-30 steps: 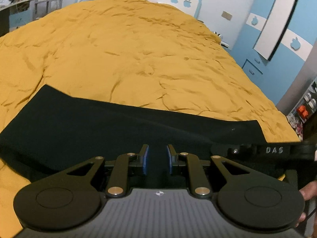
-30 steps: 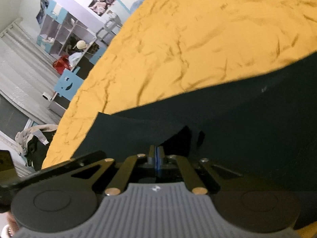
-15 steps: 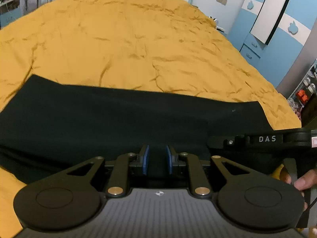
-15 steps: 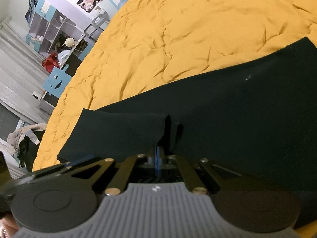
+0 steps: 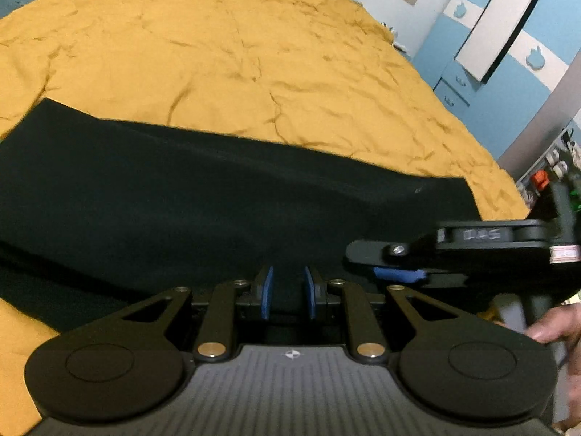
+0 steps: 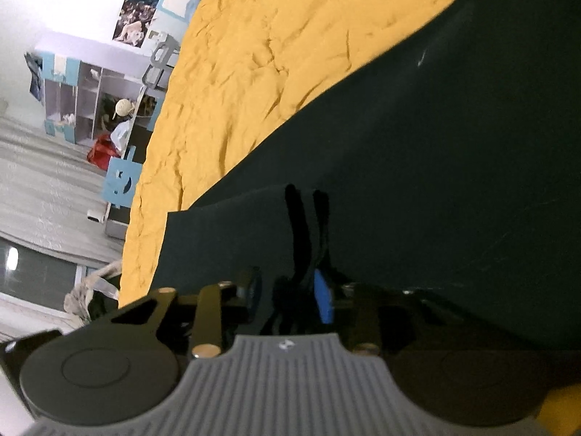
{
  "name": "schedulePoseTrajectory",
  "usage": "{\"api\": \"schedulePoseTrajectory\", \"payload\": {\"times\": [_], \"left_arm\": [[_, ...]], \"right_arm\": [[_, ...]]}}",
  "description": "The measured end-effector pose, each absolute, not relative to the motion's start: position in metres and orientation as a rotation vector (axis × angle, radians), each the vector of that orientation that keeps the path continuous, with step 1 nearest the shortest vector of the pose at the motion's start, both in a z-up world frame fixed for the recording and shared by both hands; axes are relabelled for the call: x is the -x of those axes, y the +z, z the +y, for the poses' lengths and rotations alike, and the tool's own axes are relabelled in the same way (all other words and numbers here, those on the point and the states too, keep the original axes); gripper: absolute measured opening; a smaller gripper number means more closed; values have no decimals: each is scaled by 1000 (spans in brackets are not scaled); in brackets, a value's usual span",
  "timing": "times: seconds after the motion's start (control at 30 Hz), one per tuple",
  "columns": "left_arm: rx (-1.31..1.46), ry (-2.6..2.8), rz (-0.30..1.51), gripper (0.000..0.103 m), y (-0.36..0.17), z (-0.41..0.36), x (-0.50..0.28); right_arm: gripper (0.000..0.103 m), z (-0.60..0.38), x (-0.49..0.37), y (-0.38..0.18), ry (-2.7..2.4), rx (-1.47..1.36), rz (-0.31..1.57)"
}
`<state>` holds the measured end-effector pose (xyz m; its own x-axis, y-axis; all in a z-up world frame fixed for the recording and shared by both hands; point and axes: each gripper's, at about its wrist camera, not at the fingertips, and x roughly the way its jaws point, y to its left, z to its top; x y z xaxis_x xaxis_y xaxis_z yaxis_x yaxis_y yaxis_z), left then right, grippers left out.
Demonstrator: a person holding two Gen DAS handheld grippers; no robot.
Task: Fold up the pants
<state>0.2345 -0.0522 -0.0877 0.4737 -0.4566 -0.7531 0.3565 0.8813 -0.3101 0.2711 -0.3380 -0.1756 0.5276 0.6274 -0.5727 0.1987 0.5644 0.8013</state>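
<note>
Left wrist view: black pants (image 5: 218,196) lie spread in a wide band across the near part of a wrinkled mustard-yellow bedspread (image 5: 232,58), their far edge running from the left side down toward the right. The left gripper (image 5: 287,292) sits low over the near edge of the cloth, its blue-padded fingers (image 5: 267,292) parted with dark fabric showing in the gap; whether the pads press on it cannot be told. Just to the right, the right gripper (image 5: 397,274) reaches in sideways above the pants, one blue pad visible under its black body, with a hand (image 5: 559,330) on its handle at the right edge. Beyond the bed stand a blue-and-white wardrobe (image 5: 508,36) and a pale wall.

Right wrist view: the right gripper (image 6: 290,292) has its fingers apart, and a bunched fold of the pants (image 6: 435,167) rises between them in two dark ridges; a blue pad (image 6: 323,296) shows on the right side, the other finger mostly hidden by cloth. The pants fill the right half of the frame, with the bedspread (image 6: 261,54) to the far left of them. Past the bed's left edge are a shelf unit (image 6: 83,98) and a grey floor.
</note>
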Motion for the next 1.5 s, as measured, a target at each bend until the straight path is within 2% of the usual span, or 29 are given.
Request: {"api": "schedulePoseTrajectory", "payload": {"times": [0.13,0.23,0.47,0.63,0.87,1.03,1.33,1.5], "left_arm": [[110,-452,903,20,-73,-40,-227],[59,-391,855,20,-60,-27,-218],[1,-169,744,20,-26,42,-195],[25,-56,750,20,-20,91,-179],[28,-51,770,20,-27,91,-174],[18,-104,771,20,-33,75,-184],[53,-96,838,20,-54,51,-213],[26,-85,851,20,-57,42,-221]], "right_arm": [[9,-330,-273,-168,330,-955,1009],[0,-317,-275,-142,361,-820,976],[0,-307,-297,-53,459,-631,875],[0,-316,-306,9,495,-582,816],[0,-360,-307,64,457,-559,793],[0,-413,-300,59,360,-567,820],[0,-474,-288,-42,225,-677,955],[0,-478,-291,-64,227,-685,966]]}}
